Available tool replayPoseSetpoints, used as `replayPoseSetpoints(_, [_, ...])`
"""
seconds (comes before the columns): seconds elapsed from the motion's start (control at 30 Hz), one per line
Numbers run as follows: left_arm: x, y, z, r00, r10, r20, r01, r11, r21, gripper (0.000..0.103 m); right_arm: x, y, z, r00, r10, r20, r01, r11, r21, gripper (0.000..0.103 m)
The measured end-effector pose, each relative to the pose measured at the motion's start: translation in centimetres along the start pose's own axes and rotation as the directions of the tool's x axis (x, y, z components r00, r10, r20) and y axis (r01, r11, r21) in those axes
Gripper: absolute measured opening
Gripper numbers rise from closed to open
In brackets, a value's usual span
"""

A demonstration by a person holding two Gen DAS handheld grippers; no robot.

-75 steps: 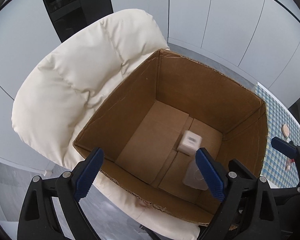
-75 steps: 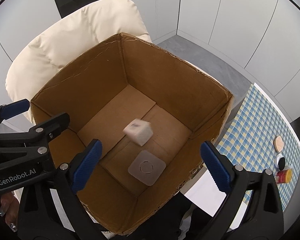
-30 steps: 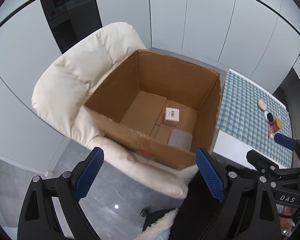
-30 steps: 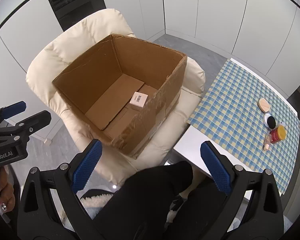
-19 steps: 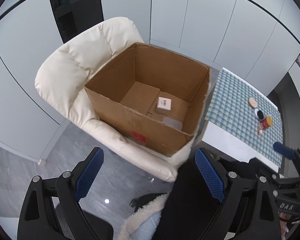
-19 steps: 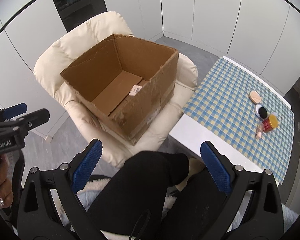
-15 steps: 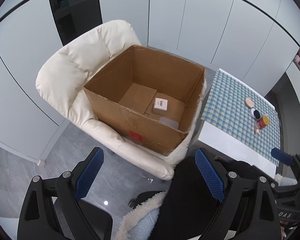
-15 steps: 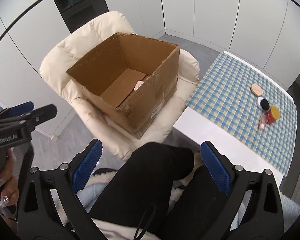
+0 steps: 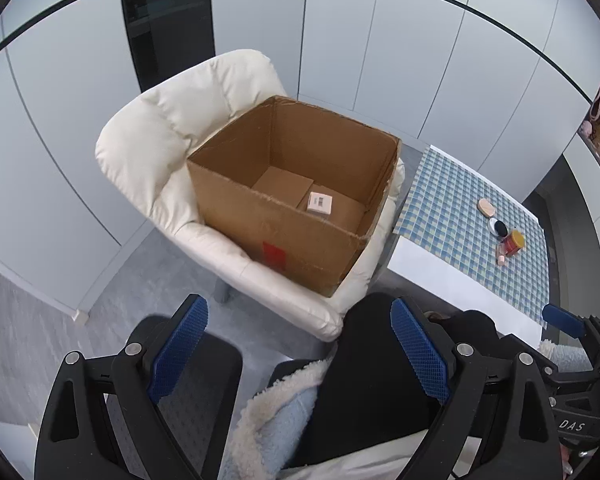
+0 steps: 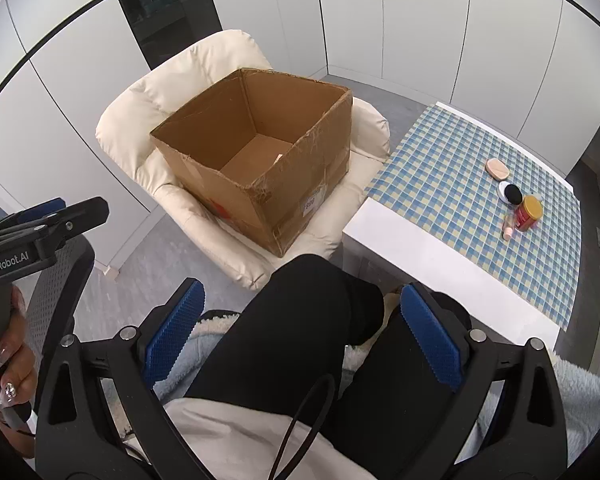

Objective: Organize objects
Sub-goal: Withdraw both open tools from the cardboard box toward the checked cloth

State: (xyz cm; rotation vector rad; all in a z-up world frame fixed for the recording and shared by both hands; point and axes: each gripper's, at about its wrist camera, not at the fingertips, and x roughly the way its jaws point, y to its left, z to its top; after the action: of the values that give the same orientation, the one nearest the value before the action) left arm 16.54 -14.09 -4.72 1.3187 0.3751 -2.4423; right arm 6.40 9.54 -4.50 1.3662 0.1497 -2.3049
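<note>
Left gripper (image 9: 298, 344): jaws wide, nothing between them, hanging over the person's lap and pointing steeply down.
Right gripper (image 10: 300, 334): jaws just as wide, empty too, over the black trouser legs (image 10: 300, 328).
Writing on the rigs: "GenRobot.AI" reads clearly on the left rig as the right camera sees it; "DAS" shows on the right rig in the left view.
Table (image 10: 432, 248): just beyond the knees on the right, under a blue check cloth (image 10: 460, 184).
Items left: all at the cloth's far right, bunched close — a tan pad (image 10: 496, 169), a black-and-white compact (image 10: 510, 193), a red jar (image 10: 529, 208) with a yellow lid, a small pink bottle (image 10: 509, 230) lying beside the jar.
Key relation: the cluster lies ahead and to the right of both grippers, and the right gripper looks nearer, so I'd judge it the likelier hand for the next pick; the pink bottle's long axis runs roughly toward us, away from the jar.
Box (image 9: 300, 240): ahead on the left, well apart from the cluster, open-topped on a cream chair (image 9: 160, 152).
Inside: a small white carton (image 9: 319, 203) with a barcode on the floor.
Box labels: a red patch on the near wall and a white sticker on the side facing the table, its print too small to read surely.
</note>
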Motion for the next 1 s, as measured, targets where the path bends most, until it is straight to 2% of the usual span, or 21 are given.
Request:
replayPoseSetpoints(0.47, [-1.2, -0.4, -0.8, 0.999, -0.011, 0.034, 0.010, 1.000, 0.011, 0.093, -0.4, 0.6, -2.1, 1.000, -0.012, -0.016, 0.012, 1.000, -0.004, 0.100])
replayPoseSetpoints(1.0, [0.0, -1.7, -1.2, 1.000, -0.011, -0.007, 0.011, 0.999, 0.039, 0.093, -0.4, -0.3, -2.3, 1.000, -0.023, -0.017, 0.023, 1.000, 0.018, 0.100])
